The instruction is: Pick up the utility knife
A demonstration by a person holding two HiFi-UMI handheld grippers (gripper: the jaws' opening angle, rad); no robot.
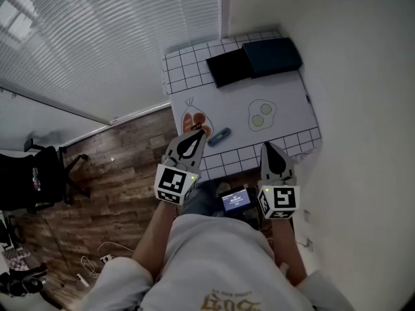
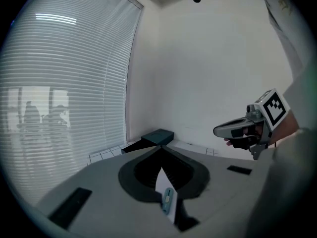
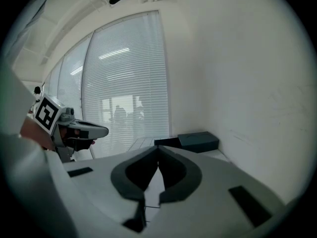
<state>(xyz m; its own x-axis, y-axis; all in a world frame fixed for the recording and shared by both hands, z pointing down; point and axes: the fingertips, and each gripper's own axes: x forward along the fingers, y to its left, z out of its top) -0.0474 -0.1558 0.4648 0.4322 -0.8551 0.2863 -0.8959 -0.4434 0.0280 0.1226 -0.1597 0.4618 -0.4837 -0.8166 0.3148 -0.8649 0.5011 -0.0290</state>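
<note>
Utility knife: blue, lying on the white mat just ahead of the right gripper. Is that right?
No. The head view shows the blue utility knife lying on the white mat just ahead of the left gripper, not the right gripper.

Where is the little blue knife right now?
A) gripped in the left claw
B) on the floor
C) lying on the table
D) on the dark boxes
C: the utility knife lies on the table, just ahead of the shut left claw.
</note>
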